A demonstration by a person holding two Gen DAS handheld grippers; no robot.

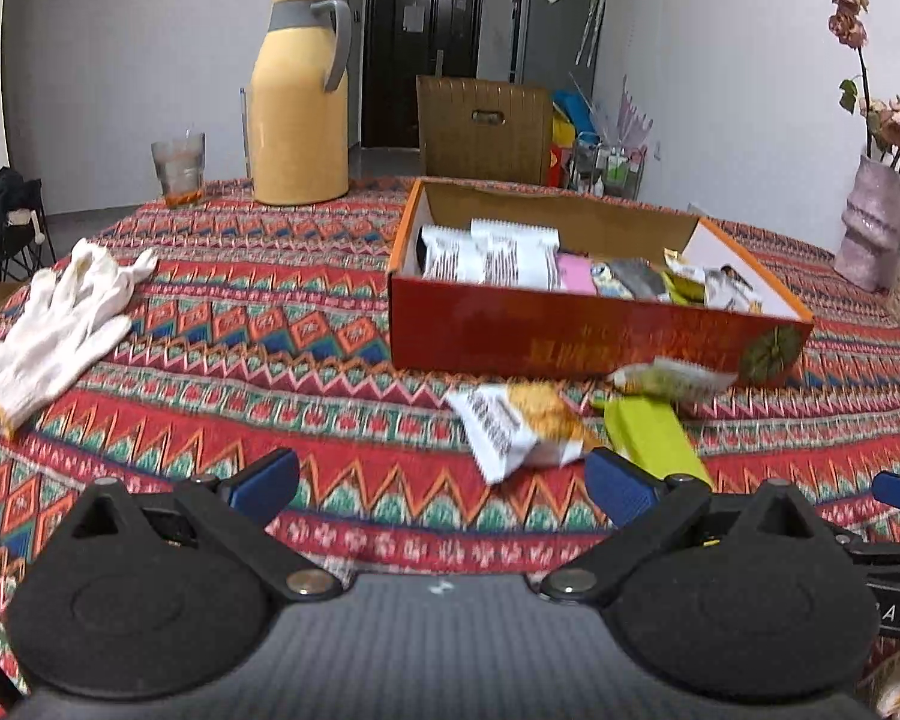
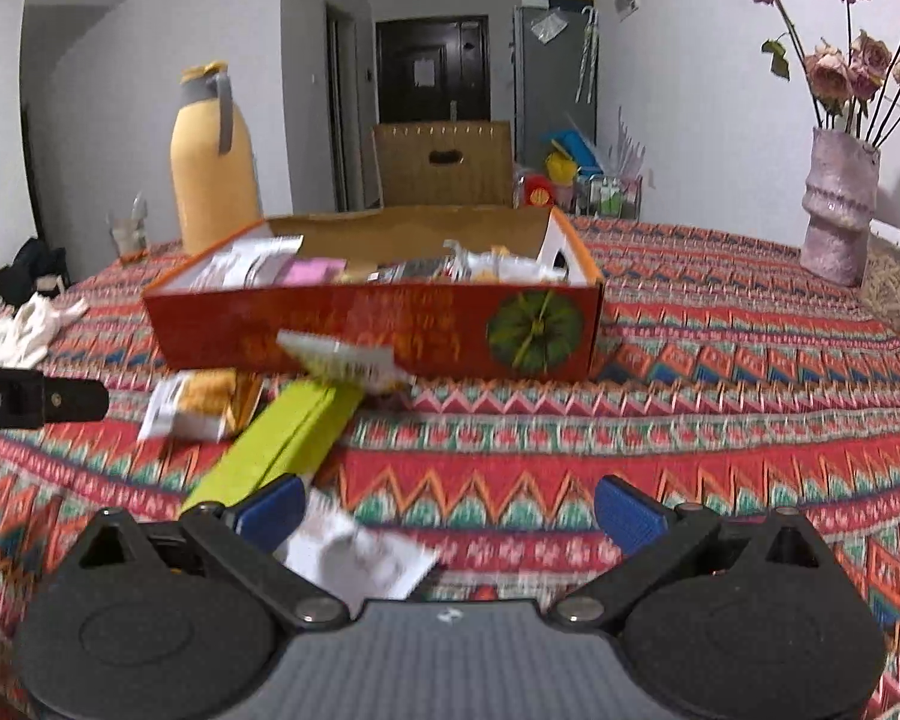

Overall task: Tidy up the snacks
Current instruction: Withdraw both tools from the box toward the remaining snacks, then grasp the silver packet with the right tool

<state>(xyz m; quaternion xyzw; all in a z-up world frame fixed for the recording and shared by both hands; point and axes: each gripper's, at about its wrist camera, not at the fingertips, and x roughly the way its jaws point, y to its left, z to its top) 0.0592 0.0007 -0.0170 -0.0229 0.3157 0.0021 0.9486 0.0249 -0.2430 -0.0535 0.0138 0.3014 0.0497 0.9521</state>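
Two hand-held grippers, left hand-held gripper point(image 1: 441, 483) and right hand-held gripper point(image 2: 450, 510), hover spread wide, empty. The green packet point(image 2: 282, 441) lies on the counter point(image 2: 690, 420), long axis angled toward the orange box point(image 2: 378, 330).

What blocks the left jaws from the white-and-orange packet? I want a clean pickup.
Nothing visible does. The left gripper is open, with only bare tablecloth between it and the white-and-orange packet. The green box lies beside the packet, to its right.
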